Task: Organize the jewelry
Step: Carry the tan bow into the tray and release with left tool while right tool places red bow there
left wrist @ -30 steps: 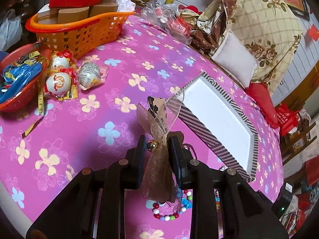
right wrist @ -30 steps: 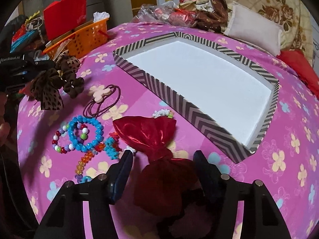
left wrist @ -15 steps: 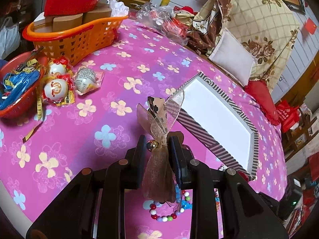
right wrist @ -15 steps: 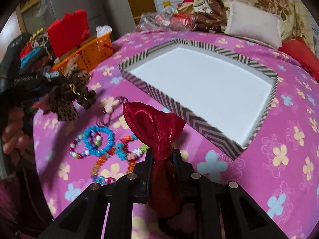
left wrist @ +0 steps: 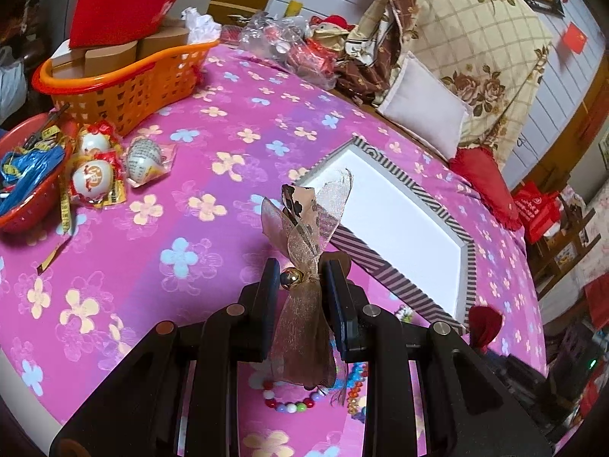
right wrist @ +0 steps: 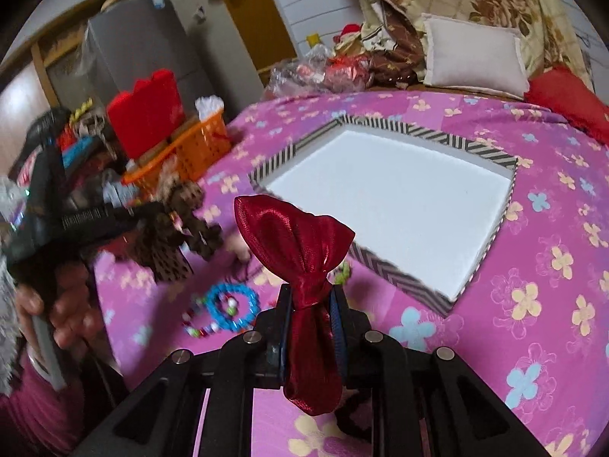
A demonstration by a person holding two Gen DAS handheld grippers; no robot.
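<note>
My left gripper point(left wrist: 300, 278) is shut on a sheer brown leopard-print bow point(left wrist: 310, 224) with a gold bead, held above the pink flowered cloth. My right gripper point(right wrist: 310, 297) is shut on a shiny red bow point(right wrist: 295, 240), lifted above the cloth. A shallow white tray with a striped rim point(left wrist: 384, 262) point(right wrist: 396, 270) lies ahead of both grippers. Bead bracelets point(right wrist: 228, 306) point(left wrist: 291, 405) lie on the cloth below the grippers. In the right wrist view the left gripper point(right wrist: 179, 213) with its bow appears blurred at the left.
An orange basket point(left wrist: 125, 83) with boxes, a red bowl point(left wrist: 23, 213) and wrapped round items point(left wrist: 93, 179) sit at the far left. Cushions point(left wrist: 426, 114) and plastic-wrapped clutter point(left wrist: 281, 45) line the back edge. A pink-charm hair tie is partly hidden behind the red bow.
My right gripper shut on the red bow and lifted it off the cloth. The left gripper, holding its bow, rose slightly.
</note>
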